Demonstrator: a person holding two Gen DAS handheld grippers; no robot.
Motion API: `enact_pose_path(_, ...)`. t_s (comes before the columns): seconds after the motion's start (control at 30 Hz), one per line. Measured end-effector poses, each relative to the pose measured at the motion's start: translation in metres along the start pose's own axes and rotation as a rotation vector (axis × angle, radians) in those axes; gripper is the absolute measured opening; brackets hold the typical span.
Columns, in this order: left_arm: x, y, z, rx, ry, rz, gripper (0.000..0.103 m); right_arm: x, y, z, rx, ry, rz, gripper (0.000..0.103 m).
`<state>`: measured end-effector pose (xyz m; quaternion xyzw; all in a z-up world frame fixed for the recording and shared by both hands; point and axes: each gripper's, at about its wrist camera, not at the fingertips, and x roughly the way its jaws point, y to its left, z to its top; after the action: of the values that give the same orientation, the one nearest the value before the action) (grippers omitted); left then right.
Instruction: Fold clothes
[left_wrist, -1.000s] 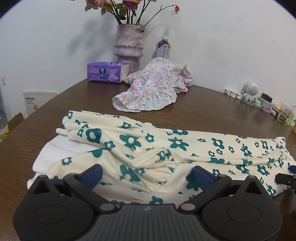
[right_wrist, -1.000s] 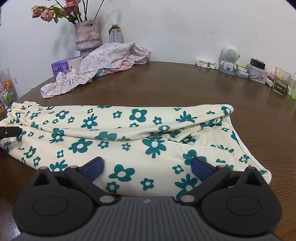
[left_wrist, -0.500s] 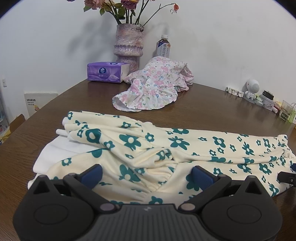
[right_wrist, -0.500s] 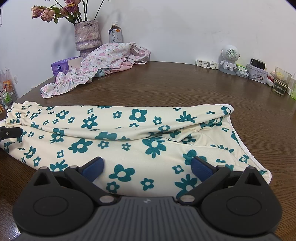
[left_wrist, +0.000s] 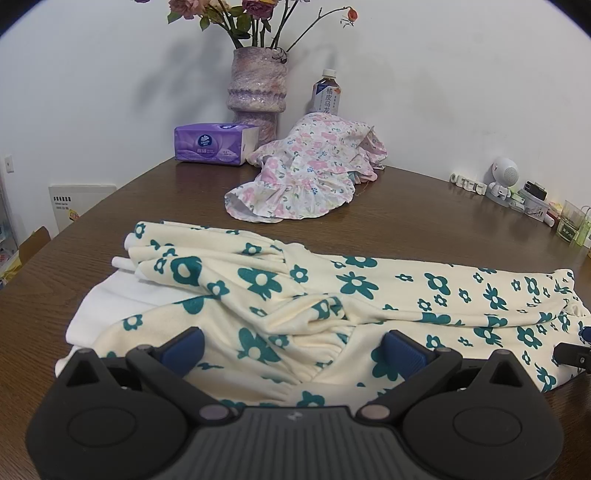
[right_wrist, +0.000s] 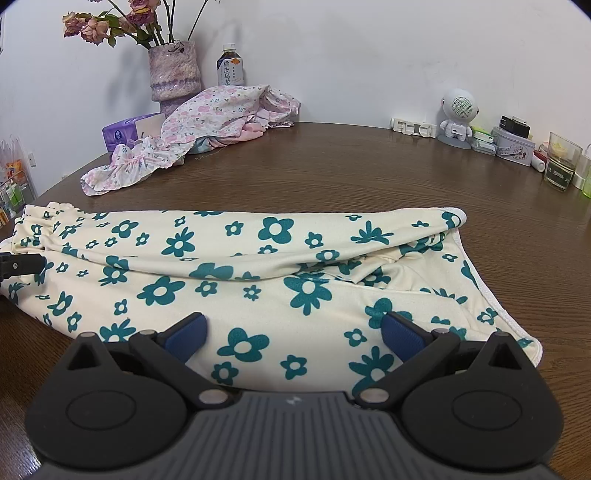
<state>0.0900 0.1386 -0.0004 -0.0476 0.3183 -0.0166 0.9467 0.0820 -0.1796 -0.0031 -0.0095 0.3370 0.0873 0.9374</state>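
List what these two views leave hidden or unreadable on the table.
- Near edge of the green-flowered garment: hidden in both views behind the gripper bodies.
- Tissue box: right wrist view, partly covered by the pink floral garment.
- Bottle: lower part behind that garment; label too small to read.
- Clutter by the white speaker figure: too small to identify.

Dress (left_wrist: 332, 295) on table (left_wrist: 424, 206), vase (left_wrist: 256, 88) behind

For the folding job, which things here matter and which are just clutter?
Job: cream dress with green flowers; pink floral garment; left gripper, open; right gripper, open.

Lying about: vase; tissue pack; bottle; robot-shaped figure.
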Motion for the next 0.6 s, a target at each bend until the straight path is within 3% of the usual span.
enact_pose_path(0.6,-0.0005,-0.0014,-0.0005,0.007,0.003,0.007,0.103,0.0003,-0.0003,-0.0002,0.000,0.000,0.000,0.102)
